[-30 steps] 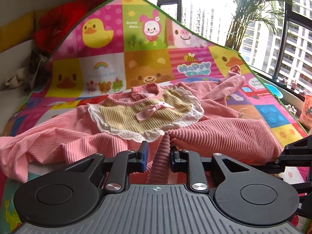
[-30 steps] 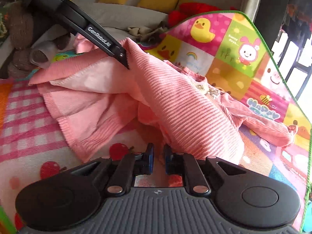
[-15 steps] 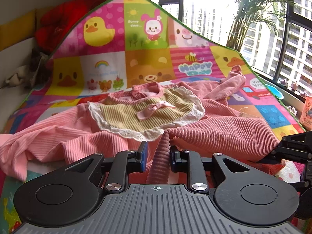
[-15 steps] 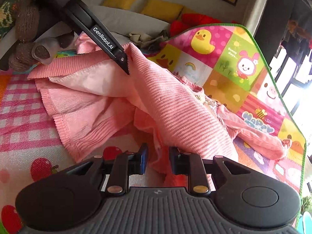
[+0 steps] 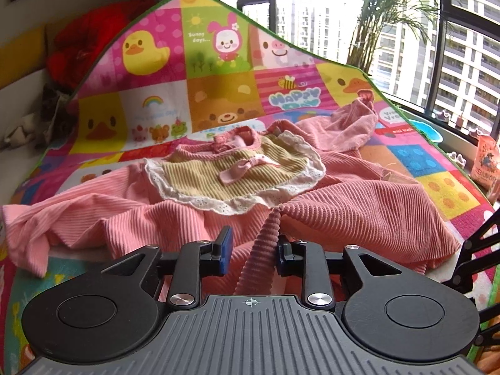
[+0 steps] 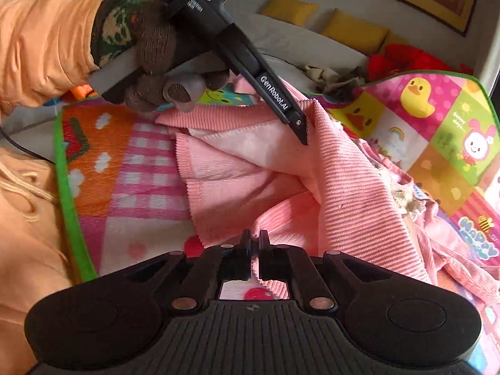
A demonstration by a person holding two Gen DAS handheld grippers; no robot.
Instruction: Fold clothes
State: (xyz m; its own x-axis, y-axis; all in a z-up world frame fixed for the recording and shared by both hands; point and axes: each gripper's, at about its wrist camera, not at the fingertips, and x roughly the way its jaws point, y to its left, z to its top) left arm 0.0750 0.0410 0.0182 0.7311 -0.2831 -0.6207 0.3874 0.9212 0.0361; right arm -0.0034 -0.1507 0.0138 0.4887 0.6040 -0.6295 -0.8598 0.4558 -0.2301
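the pink ribbed knit dress with a beige lace-edged bib (image 5: pixel 359 206) lies rumpled across the centre of the colourful cartoon play mat (image 5: pixel 218 93). the left gripper (image 5: pixel 253 247) stands wide, a ridge of hem only resting against one finger, while the right gripper (image 6: pixel 253 247) looks narrowed onto a hem edge low in its frame. the ridge could slide off that open left side, so the fold would sag unevenly, and the right's thin bite might slip if pulled.

It is a home living room: a cartoon play mat (image 5: pixel 218 93) ahead of the claw, yellow cushions (image 6: pixel 353 28), high-rise apartment blocks (image 5: pixel 462 40) outside the window.
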